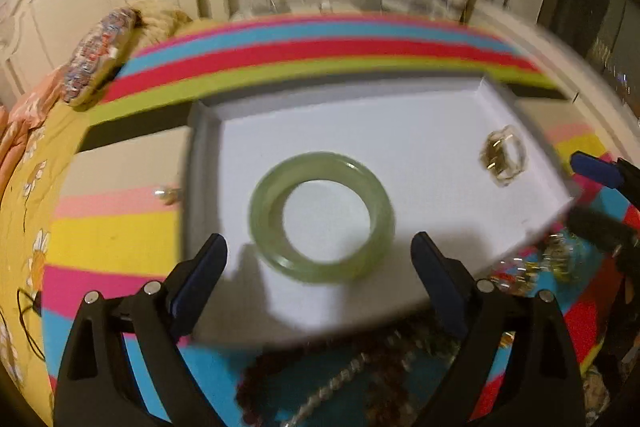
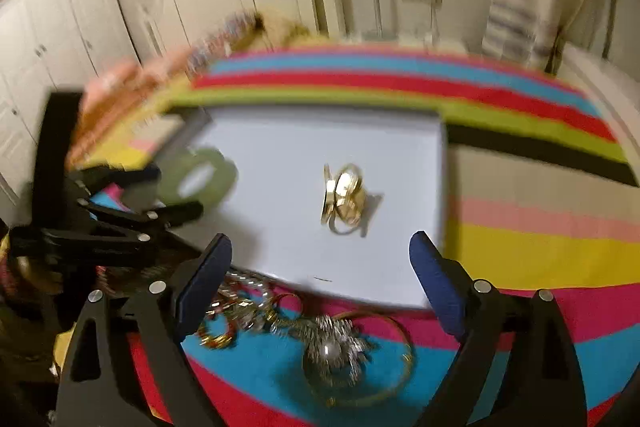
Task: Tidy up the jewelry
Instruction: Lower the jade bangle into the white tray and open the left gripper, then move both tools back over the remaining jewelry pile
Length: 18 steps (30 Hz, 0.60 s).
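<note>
a green bangle (image 1: 322,217) and a gold ring cluster (image 2: 345,199) lie in the white tray (image 1: 400,115), both grippers' jaws apart and empty just near of it; the bangle looks stiff, slick, probably breakable, best pinched across its band.

- You see a green jade bangle (image 1: 322,217) lying flat in the white tray (image 1: 400,131), frame centre.
- Gold rings (image 1: 502,155) sit clustered at its right.
- Tangled necklaces (image 2: 320,339) lie below the tray.
</note>
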{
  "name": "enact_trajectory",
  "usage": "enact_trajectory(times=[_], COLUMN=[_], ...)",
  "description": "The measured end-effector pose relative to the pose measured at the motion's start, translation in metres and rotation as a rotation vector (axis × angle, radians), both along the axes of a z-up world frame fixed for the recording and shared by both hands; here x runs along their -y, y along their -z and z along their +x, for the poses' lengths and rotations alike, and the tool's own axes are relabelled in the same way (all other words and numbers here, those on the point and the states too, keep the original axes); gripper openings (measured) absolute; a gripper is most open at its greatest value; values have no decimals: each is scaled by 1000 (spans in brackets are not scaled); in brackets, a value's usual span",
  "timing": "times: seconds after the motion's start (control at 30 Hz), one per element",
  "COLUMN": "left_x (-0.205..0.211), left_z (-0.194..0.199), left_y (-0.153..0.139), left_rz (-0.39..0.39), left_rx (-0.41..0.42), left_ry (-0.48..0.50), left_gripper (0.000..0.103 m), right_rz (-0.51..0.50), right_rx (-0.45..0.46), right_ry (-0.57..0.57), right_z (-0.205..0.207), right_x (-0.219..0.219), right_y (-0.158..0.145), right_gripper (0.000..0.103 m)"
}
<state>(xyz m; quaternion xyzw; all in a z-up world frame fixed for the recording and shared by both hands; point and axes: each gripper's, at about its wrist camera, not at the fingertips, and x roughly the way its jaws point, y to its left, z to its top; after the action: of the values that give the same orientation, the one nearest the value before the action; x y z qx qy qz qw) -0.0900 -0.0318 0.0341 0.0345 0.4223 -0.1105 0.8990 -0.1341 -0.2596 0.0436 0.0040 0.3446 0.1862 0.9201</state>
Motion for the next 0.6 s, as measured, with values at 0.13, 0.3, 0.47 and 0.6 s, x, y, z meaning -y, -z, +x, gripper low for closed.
enact_trajectory(times=[0.13,0.3,0.47,0.6], left_x=[-27,-56,-75,-77], left_z=[-57,-104,-132,-146], left_y=[-35,-35,-19,-13], left_rz=[-77,-54,-56,-53], left_rx=[230,300,268,276], left_ry=[-29,-100,-139,-133], left_gripper=[101,101,101,101], right_rz=[-44,-56,-106,-95], right_rx=[90,-11,-20,-36], right_ry=[18,1,-58,-103], right_z=[-35,-47,-51,-49], right_x=[35,44,20,5], right_y=[-12,14,29,29], right_gripper=[86,86,72,61])
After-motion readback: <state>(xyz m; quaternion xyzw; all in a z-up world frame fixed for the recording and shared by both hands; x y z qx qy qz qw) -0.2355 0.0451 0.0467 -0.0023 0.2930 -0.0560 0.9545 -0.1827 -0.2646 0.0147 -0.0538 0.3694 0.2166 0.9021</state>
